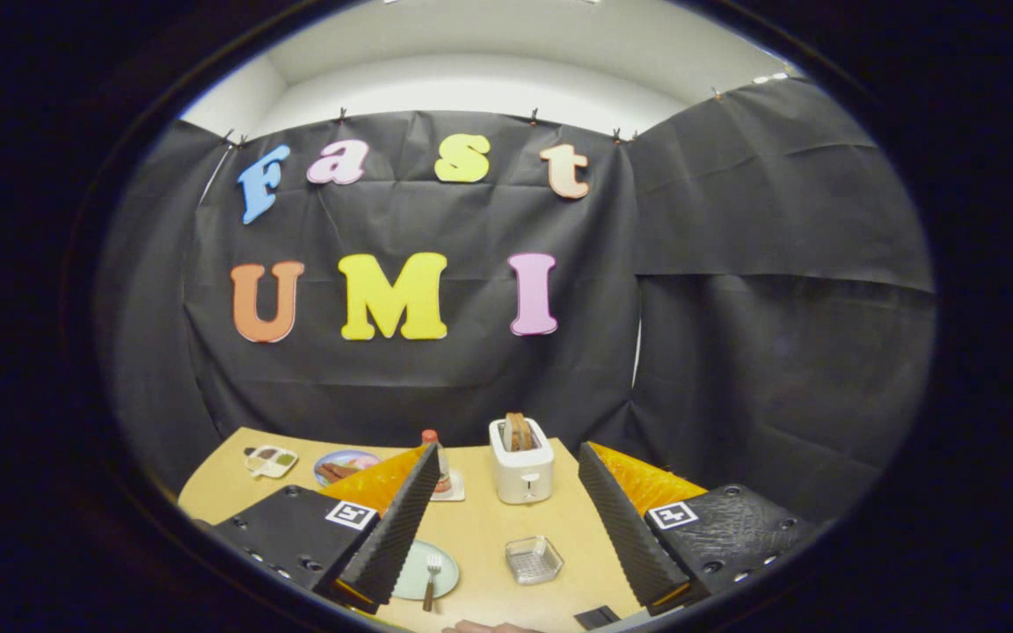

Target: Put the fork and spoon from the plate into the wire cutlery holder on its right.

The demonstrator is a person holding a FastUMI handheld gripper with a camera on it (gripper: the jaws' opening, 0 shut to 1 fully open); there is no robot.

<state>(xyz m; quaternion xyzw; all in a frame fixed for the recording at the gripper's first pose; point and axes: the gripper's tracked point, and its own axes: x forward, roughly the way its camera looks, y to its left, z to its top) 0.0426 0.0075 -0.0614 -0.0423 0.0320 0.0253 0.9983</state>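
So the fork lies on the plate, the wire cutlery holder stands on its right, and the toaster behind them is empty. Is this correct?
Not quite: the toaster is not empty; the gripper view shows toast standing in its slots. The rest holds: the fork lies on the plate, the wire cutlery holder stands on its right, and the open gripper hovers above.

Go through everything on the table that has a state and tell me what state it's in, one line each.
tongs: open, holding nothing, above the table
fork: lying on the plate
plate: partly hidden by one finger; spoon not discernible
wire cutlery holder: looks empty
toaster: upright, slices in its slots
bottle: upright, cap on
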